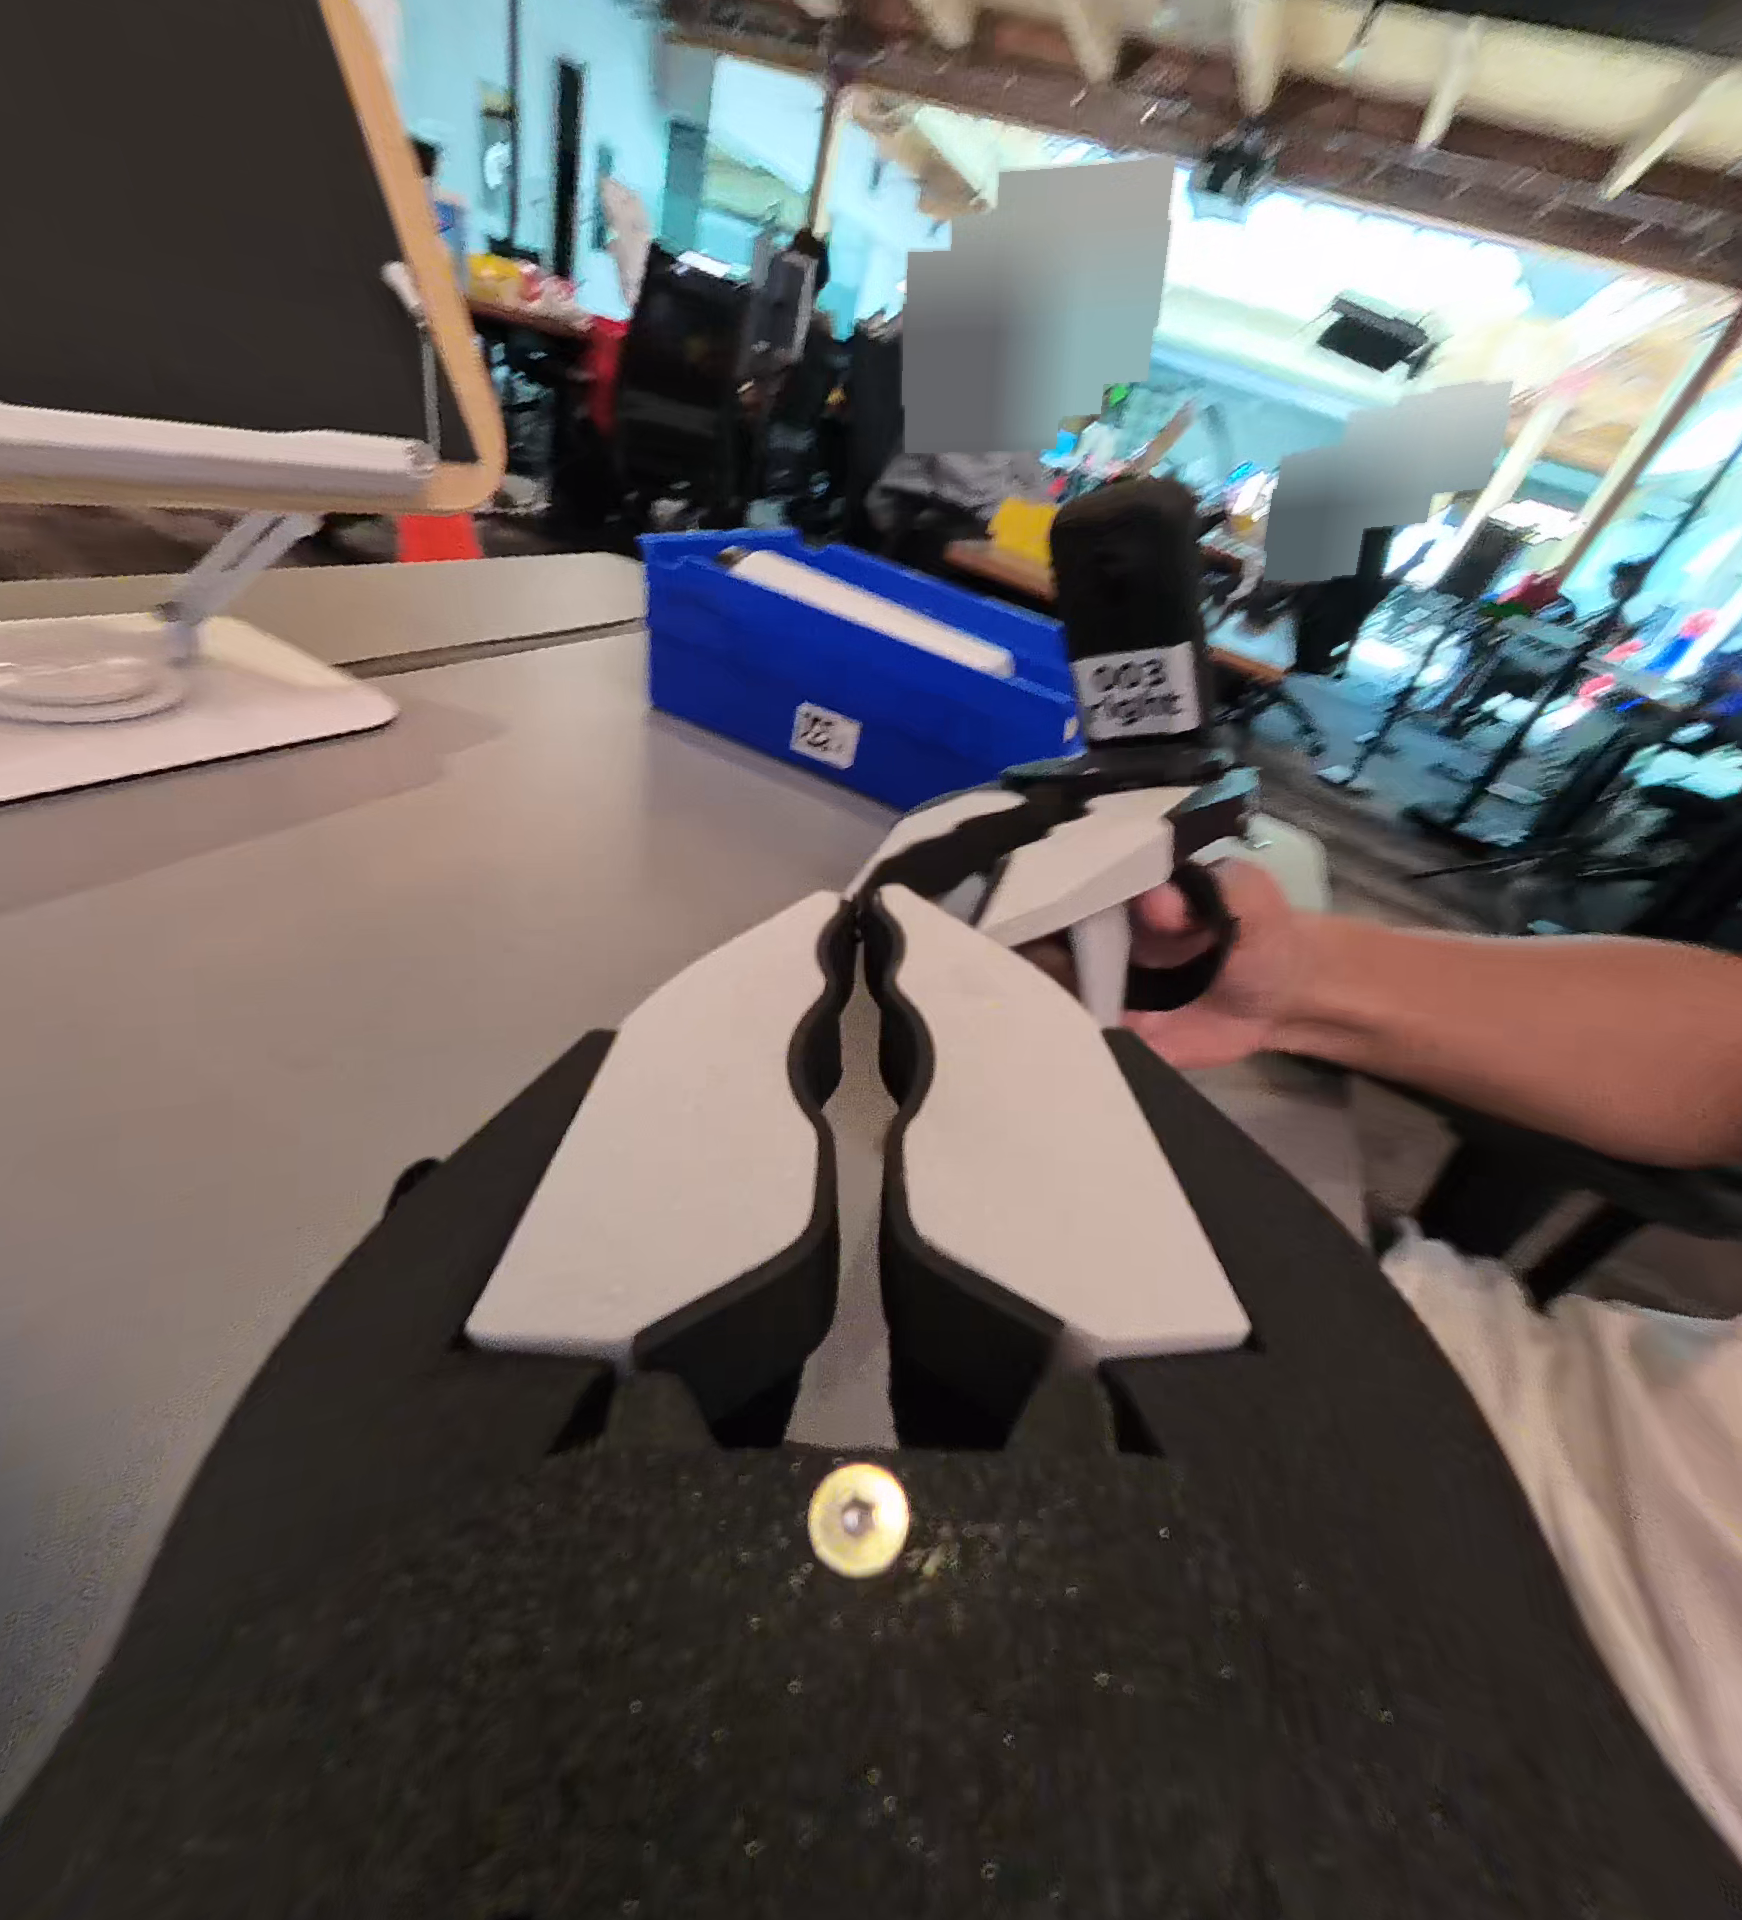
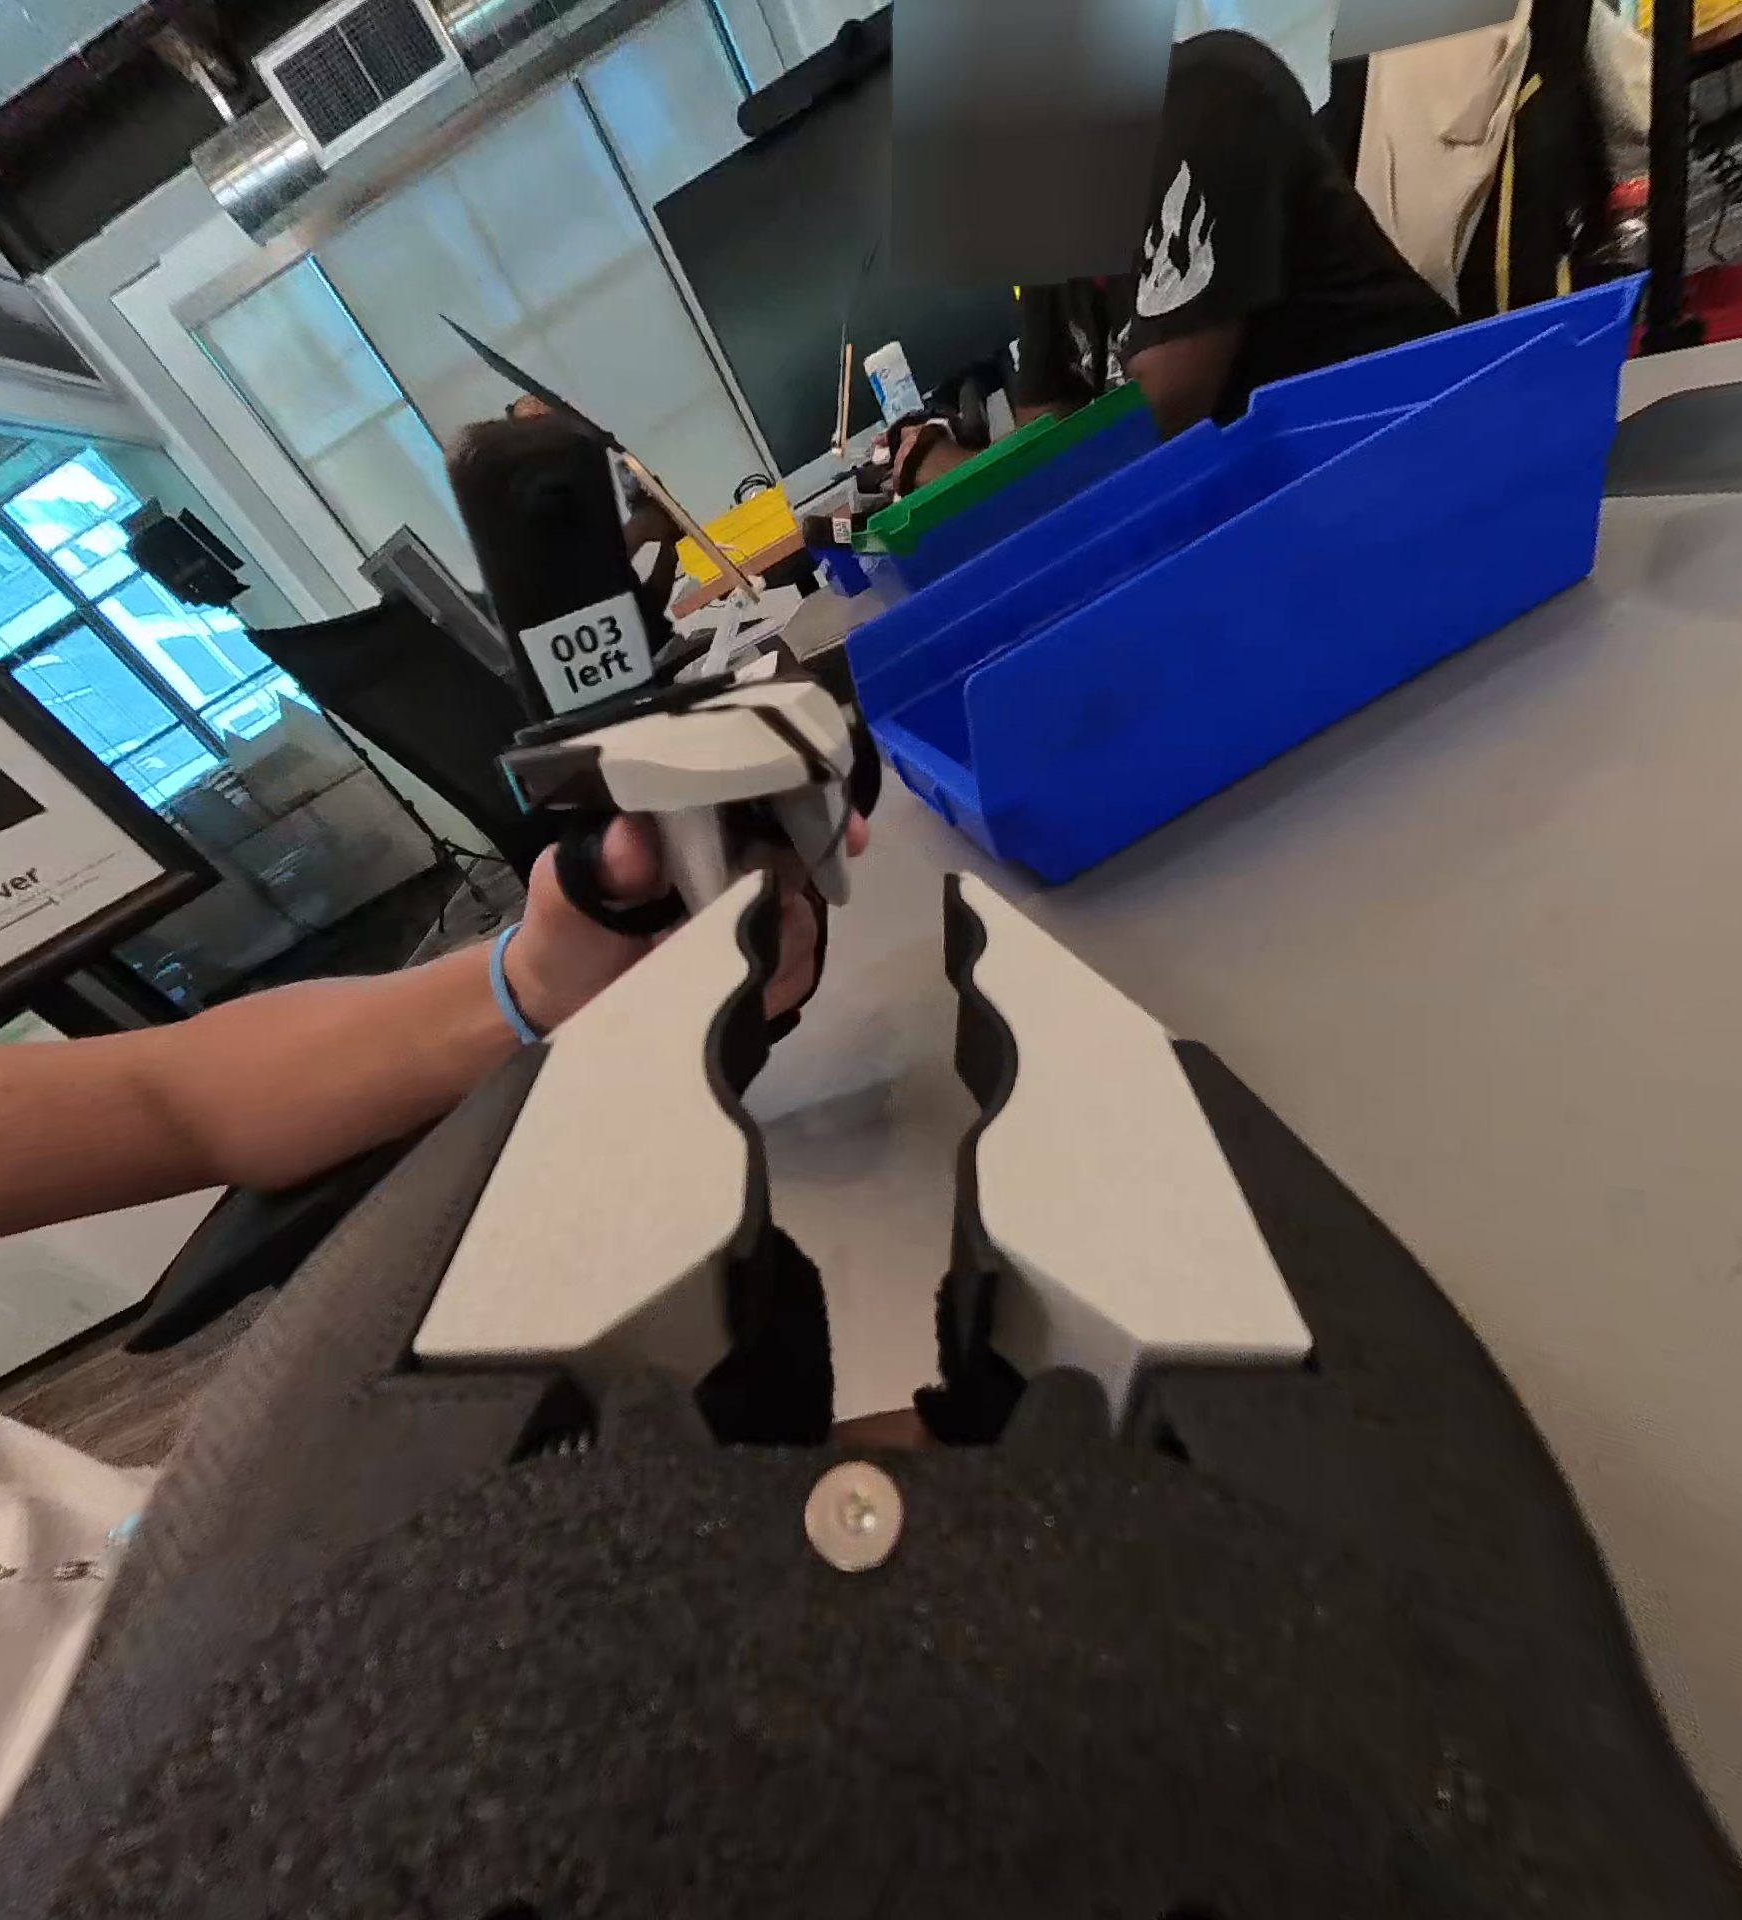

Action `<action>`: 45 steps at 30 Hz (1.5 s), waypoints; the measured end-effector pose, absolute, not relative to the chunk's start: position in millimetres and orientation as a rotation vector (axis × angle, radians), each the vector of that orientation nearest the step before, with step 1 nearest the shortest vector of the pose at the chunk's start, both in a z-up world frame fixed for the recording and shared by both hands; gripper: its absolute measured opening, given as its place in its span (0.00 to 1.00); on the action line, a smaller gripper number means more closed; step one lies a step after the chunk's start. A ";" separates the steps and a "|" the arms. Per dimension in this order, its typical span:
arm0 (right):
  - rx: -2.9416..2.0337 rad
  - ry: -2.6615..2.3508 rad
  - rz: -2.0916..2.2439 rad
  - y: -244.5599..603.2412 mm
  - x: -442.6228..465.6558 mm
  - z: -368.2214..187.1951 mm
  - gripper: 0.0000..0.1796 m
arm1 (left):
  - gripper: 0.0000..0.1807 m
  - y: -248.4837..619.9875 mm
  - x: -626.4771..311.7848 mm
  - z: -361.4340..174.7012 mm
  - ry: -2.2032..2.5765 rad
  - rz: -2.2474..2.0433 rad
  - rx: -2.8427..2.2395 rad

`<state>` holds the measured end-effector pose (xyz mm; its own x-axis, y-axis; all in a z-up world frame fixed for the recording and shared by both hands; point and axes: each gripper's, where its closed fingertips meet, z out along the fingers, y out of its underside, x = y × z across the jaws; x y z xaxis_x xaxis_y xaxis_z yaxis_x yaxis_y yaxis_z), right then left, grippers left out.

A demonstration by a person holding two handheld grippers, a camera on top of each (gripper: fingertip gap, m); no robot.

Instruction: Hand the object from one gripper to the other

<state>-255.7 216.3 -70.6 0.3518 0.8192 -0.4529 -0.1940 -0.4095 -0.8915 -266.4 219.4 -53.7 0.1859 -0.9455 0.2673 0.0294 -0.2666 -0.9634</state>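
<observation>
Two hand-held tools on record: the left tool (image 1: 859, 914) and the right tool (image 2: 856, 894), one per hand. Bins: one blue bin (image 2: 1262, 613) on the grey surface (image 2: 1469, 987), one green bin (image 2: 1002, 468) farther off. One tilted display stand (image 1: 119, 665) at far left.

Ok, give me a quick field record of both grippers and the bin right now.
left gripper: shut, nothing visible between its fingers
right gripper: open, empty
blue bin: on the grey table, beyond the right gripper
bin contents: a white flat thing
object to hand over: cannot tell
</observation>
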 end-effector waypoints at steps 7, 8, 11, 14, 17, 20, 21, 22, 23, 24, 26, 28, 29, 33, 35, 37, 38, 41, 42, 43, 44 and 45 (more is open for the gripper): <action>-1.536 -0.618 1.347 202.1 -261.2 -59.3 0.09 | 0.00 203.0 -263.4 -47.2 0.957 -1.452 -1.425; -1.528 -0.628 1.349 200.6 -261.3 -58.5 0.07 | 0.00 202.1 -263.0 -47.5 0.962 -1.458 -1.424; -1.523 -0.641 1.375 197.5 -261.8 -57.7 0.02 | 0.00 200.4 -262.0 -47.8 0.968 -1.469 -1.418; -1.541 -0.643 1.398 196.8 -261.4 -59.8 0.01 | 0.01 199.9 -261.4 -49.2 0.978 -1.459 -1.417; -1.573 -0.675 1.325 201.2 -256.7 -64.3 0.00 | 0.00 197.6 -259.9 -53.7 1.016 -1.427 -1.417; -1.651 -0.743 1.078 213.9 -244.8 -79.1 0.00 | 0.04 199.8 -258.8 -63.7 1.064 -1.338 -1.445; -1.664 -0.792 0.934 218.8 -238.5 -84.9 0.00 | 0.06 202.1 -259.0 -66.9 1.076 -1.299 -1.457; -1.666 -0.848 0.775 223.4 -231.8 -89.4 0.00 | 0.09 205.0 -259.6 -70.9 1.093 -1.247 -1.472; -1.653 -0.911 0.606 227.2 -225.4 -92.9 0.00 | 0.10 208.0 -260.4 -75.7 1.118 -1.181 -1.484; -1.626 -0.972 0.431 230.7 -219.5 -95.1 0.00 | 0.10 211.5 -261.5 -81.1 1.147 -1.097 -1.493; -1.537 -1.106 0.106 233.3 -214.4 -98.5 0.00 | 0.10 217.2 -263.3 -90.2 1.208 -0.912 -1.488; -1.437 -1.239 -0.157 231.2 -219.0 -105.3 0.00 | 0.10 219.3 -262.9 -96.0 1.261 -0.761 -1.461; -1.386 -1.298 -0.257 228.7 -224.4 -109.1 0.00 | 0.09 218.6 -261.7 -98.6 1.285 -0.710 -1.448; -1.214 -1.413 -0.447 216.1 -250.1 -112.5 0.00 | 0.08 208.6 -253.2 -111.6 1.375 -0.668 -1.451; -1.199 -1.431 -0.465 212.7 -255.6 -113.7 0.00 | 0.03 205.9 -252.0 -116.0 1.406 -0.662 -1.456; -1.165 -1.444 -0.486 211.6 -256.4 -114.2 0.00 | 0.01 205.9 -252.9 -117.5 1.422 -0.648 -1.451; -1.155 -1.443 -0.488 211.3 -256.4 -113.8 0.00 | 0.01 206.3 -253.3 -117.5 1.423 -0.646 -1.452; -1.149 -1.435 -0.471 210.4 -256.8 -111.4 0.00 | 0.01 207.9 -253.5 -118.3 1.421 -0.640 -1.463; -1.144 -1.431 -0.457 209.7 -257.2 -110.2 0.00 | 0.01 208.9 -253.9 -119.0 1.422 -0.628 -1.465; -1.144 -1.423 -0.444 209.6 -257.0 -108.9 0.00 | 0.01 209.7 -254.5 -120.0 1.427 -0.616 -1.467; -1.145 -1.412 -0.435 210.3 -256.0 -107.7 0.00 | 0.00 210.1 -254.9 -120.9 1.432 -0.608 -1.469; -1.151 -1.405 -0.422 210.7 -254.8 -107.2 0.00 | 0.00 210.6 -255.1 -120.8 1.432 -0.603 -1.468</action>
